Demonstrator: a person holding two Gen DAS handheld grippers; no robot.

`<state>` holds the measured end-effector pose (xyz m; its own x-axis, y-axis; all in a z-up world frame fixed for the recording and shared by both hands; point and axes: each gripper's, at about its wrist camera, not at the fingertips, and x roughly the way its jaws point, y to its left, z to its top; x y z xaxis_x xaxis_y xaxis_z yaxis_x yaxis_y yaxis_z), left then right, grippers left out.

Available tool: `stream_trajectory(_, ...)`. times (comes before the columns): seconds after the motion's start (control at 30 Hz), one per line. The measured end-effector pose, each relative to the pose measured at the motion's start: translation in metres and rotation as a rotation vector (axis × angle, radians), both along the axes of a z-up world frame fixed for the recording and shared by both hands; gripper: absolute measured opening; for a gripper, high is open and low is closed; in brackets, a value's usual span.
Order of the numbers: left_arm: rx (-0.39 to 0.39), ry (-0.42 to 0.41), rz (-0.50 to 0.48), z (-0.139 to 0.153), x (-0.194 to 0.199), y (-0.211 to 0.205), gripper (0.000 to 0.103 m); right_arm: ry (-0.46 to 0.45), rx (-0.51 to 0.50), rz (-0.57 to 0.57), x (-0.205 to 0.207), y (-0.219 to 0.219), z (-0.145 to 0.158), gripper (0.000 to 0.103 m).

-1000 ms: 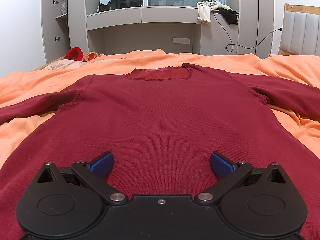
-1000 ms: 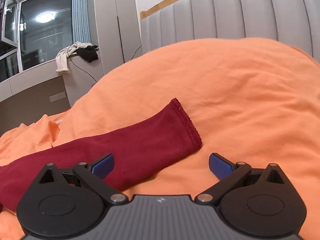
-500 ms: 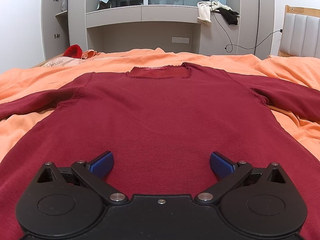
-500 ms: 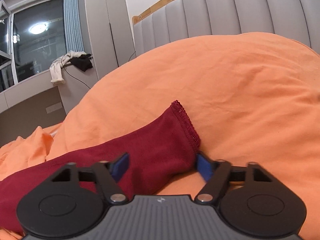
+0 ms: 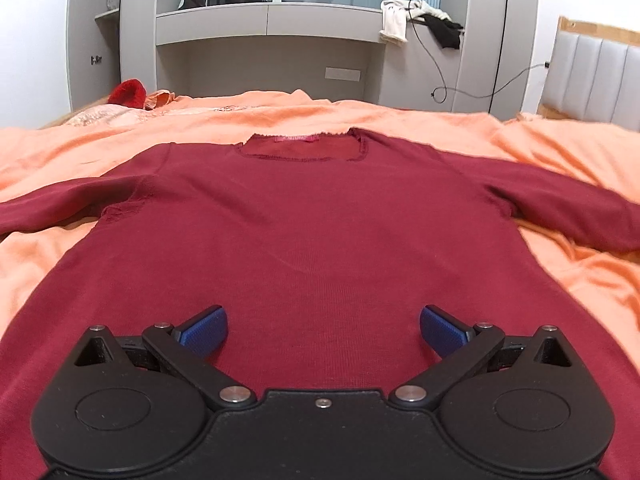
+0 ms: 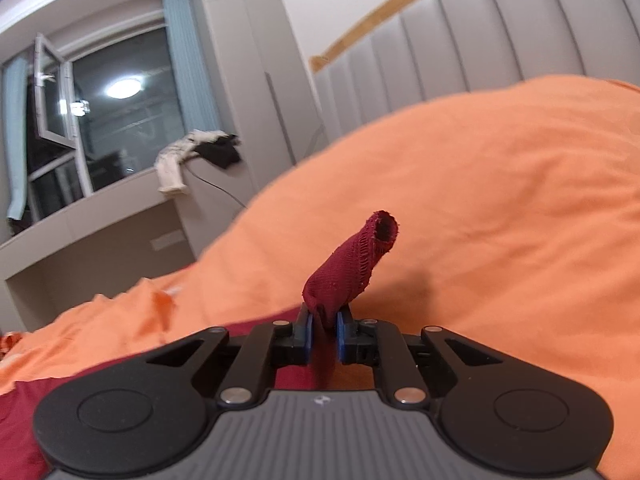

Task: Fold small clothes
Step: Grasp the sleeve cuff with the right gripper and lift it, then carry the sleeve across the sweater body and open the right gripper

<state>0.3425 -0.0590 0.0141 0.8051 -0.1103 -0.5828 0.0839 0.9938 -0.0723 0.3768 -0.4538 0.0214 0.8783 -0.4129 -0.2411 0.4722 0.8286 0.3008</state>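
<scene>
Right gripper (image 6: 323,334) closing on the sleeve cuff (image 6: 352,270), pads pinching the bunched fabric; first sleeve fold starting.

Left gripper (image 5: 323,330) is hovering with jaws spread wide, holding nothing, low over the hem end of the dark red sweater (image 5: 312,216), which is lying flat, front up, on the orange bedspread (image 5: 560,152). I am reading this as the sleeve-in step: next I am carrying the cuff across onto the body, keeping it low so the knit is not dragging the shoulder. Headboard (image 6: 500,40) is standing close beyond the cuff; open bedspread is lying on both sides, other sleeve (image 5: 60,210) still outstretched.
</scene>
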Motion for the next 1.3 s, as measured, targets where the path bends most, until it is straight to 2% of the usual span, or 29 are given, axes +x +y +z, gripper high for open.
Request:
stream_trajectory(0.13,-0.018,-0.008,0.017,0.012,0.000,0.009,0.103,-0.051,-0.106,0.052,-0.005,0.030,0.026,0.012)
stream_trajectory(0.3,-0.027,-0.014,0.073,0.023,0.001,0.027,0.103,-0.058,-0.281,0.154,0.006,0.089,0.067,0.012)
stream_trajectory(0.47,-0.088,-0.008,0.160,0.031,0.004,0.056,0.103,-0.084,-0.501,0.297,0.020,0.176,0.105,0.012)
stream_trajectory(0.63,-0.141,-0.019,0.225,0.040,0.005,0.083,0.103,-0.093,-0.677,0.490,0.027,0.268,0.116,0.012)
stream_trajectory(0.83,-0.206,-0.060,0.300,0.052,-0.001,0.109,0.102,-0.028,-0.792,0.745,0.026,0.369,0.093,0.012)
stream_trajectory(1.0,-0.248,-0.075,0.343,0.057,-0.001,0.127,0.102,0.088,-0.915,0.911,0.022,0.432,0.054,0.012)
stream_trajectory(1.2,-0.245,-0.081,0.335,0.056,-0.001,0.126,0.102,0.195,-1.045,1.039,0.006,0.458,-0.004,0.012)
stream_trajectory(1.3,-0.238,-0.079,0.328,0.053,0.000,0.123,0.103,0.223,-1.086,1.080,-0.004,0.460,-0.019,0.014)
